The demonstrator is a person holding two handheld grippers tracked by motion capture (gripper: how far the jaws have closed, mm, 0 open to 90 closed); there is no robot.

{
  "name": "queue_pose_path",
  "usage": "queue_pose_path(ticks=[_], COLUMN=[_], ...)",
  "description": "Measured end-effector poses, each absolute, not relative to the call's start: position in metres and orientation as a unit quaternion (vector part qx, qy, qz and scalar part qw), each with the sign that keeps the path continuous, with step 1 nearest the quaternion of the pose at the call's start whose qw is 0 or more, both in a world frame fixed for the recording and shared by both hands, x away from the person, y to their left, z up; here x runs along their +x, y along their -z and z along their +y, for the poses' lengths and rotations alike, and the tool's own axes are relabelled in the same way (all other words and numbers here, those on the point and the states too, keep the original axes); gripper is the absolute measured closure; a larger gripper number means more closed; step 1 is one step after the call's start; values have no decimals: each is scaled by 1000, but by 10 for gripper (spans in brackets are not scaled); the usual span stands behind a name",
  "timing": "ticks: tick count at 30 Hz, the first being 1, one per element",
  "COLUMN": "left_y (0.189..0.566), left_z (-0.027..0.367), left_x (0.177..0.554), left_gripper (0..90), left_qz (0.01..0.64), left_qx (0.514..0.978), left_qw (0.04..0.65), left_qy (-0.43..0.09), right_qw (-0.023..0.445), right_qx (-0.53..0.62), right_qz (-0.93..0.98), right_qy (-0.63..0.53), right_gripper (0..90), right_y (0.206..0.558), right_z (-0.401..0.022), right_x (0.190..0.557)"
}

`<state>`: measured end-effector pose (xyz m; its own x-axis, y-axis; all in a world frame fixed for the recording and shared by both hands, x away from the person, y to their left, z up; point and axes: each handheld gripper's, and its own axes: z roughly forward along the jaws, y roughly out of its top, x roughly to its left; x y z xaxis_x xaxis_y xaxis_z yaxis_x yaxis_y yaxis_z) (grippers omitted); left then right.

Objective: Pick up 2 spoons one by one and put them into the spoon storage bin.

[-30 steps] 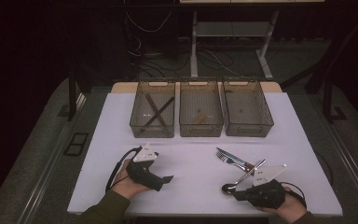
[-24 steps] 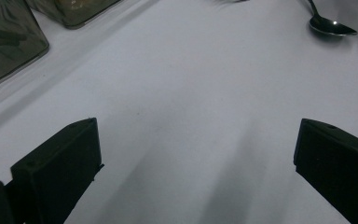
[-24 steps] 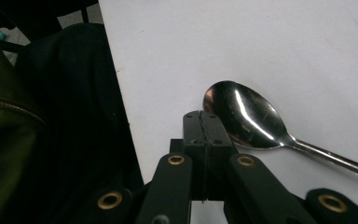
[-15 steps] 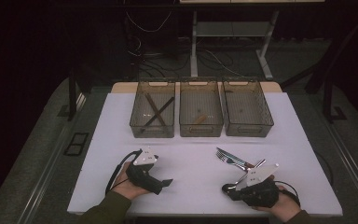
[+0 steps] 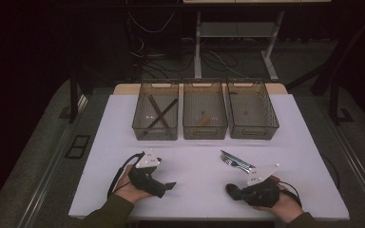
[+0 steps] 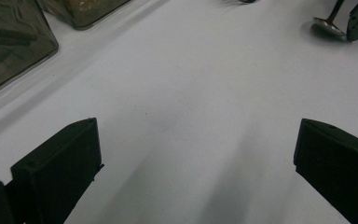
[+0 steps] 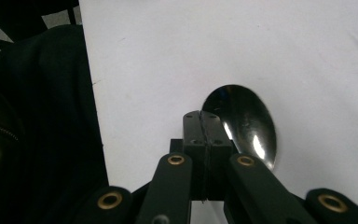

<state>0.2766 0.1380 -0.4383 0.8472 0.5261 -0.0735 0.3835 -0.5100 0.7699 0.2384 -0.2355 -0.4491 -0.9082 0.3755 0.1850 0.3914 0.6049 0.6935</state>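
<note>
1. My right gripper (image 7: pixel 204 122) has its jaws pressed together, the spoon (image 7: pixel 242 122) bowl lying just right of the tips.
2. My left gripper (image 6: pixel 193 154) stands spread over bare table.
3. I judge the spoon light, stiff, slippery; I'd pinch its handle.

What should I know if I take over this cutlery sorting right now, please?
Left claw: open, empty, low over the table.
Right claw: shut, tips beside the spoon; grip unconfirmed.
The forks lie on the table beyond it.
Done: dark sticks crossed in the left bin.
Left: probably spoon and forks into bins.
</note>
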Motion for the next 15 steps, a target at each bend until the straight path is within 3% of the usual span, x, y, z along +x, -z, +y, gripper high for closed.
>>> queue_pose_path(ticks=[10,15], left_y=[438,440], left_z=[138,138], left_x=[276,276], left_gripper=[4,4], left_qz=[263,266], left_qx=[865,862], left_qw=[420,425], left_qy=[-83,-80], right_qw=[5,-15], right_qx=[-216,-244], right_qz=[-889,-872], right_qy=[405,424], right_gripper=[889,718], right_y=[444,437], right_z=[-238,-249], right_x=[239,244])
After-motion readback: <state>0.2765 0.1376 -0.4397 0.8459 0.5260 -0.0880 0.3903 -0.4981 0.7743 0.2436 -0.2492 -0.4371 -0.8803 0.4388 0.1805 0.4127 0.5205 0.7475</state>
